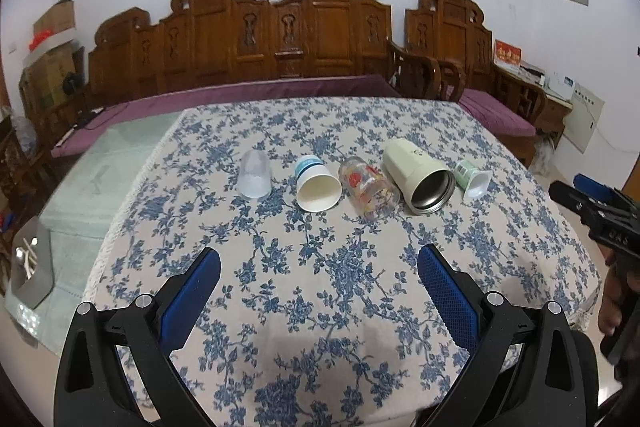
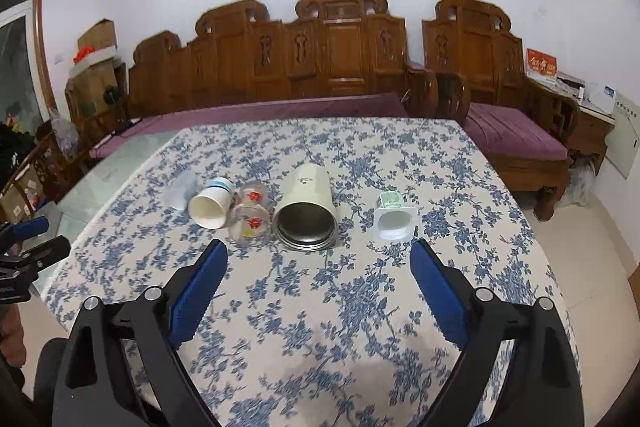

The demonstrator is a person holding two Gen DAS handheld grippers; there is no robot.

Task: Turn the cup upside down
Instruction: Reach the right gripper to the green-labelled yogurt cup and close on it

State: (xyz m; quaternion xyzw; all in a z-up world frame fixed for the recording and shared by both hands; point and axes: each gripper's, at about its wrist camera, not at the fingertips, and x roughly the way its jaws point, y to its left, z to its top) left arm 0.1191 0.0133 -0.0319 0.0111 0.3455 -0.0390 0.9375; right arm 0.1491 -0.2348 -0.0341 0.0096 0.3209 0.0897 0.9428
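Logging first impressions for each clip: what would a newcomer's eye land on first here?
A row of five cups across the middle of the blue floral tablecloth: the frosted one at the left end stands mouth down, and the others lie on their sides, mouths toward the cameras. The cream tumbler is the largest. Both grippers, left gripper and right gripper, hover open, holding nothing.

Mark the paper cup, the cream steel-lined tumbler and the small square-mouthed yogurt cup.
paper cup point(image 1: 318, 189), left wrist view, on its white inside.
cream steel-lined tumbler point(image 2: 307, 225), right wrist view, on its steel interior.
yogurt cup point(image 2: 393, 223), right wrist view, on its white inside.
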